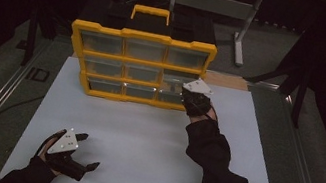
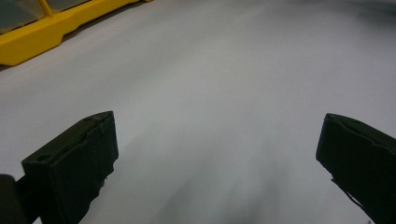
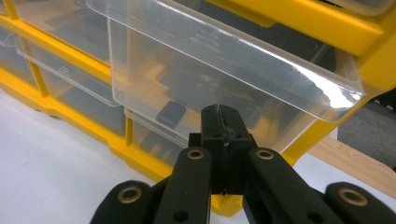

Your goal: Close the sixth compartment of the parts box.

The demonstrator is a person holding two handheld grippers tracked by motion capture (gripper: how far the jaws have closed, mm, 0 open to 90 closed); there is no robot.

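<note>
At the far right of the yellow drawer cabinet (image 1: pixel 140 61), the right hand-held gripper (image 1: pixel 189 95) sits against the middle-row right drawer (image 1: pixel 181 79), with the person's dark sleeve (image 1: pixel 212 161) trailing back across the white tabletop (image 1: pixel 142 138). From the high view the meeting point is too small and dim to read; it gives the layout instead: three rows of three clear drawers, a yellow handle (image 1: pixel 151 13) on top, and the cabinet standing at the back of the tabletop.

The right gripper view supplies the close detail. That clear drawer (image 3: pixel 224 79) is pulled partway out of its yellow frame, its rim jutting toward the camera, and a small dark block (image 3: pixel 171 114) lies inside it. The right hand-held gripper (image 3: pixel 223 122) has its jaws clenched together, tips pressed against the drawer's front wall low down; whether they pinch a lip there cannot be told. A strip of bare wood (image 3: pixel 355 165) shows beyond the tabletop's edge.

Near the front left corner of the tabletop, well apart from the cabinet, the left hand-held gripper (image 1: pixel 84 151) rests released. The left gripper view shows its two black jaws spread wide over bare white tabletop (image 2: pixel 210 93), nothing between them, with the cabinet's yellow base (image 2: pixel 46 32) in the upper left corner.
</note>
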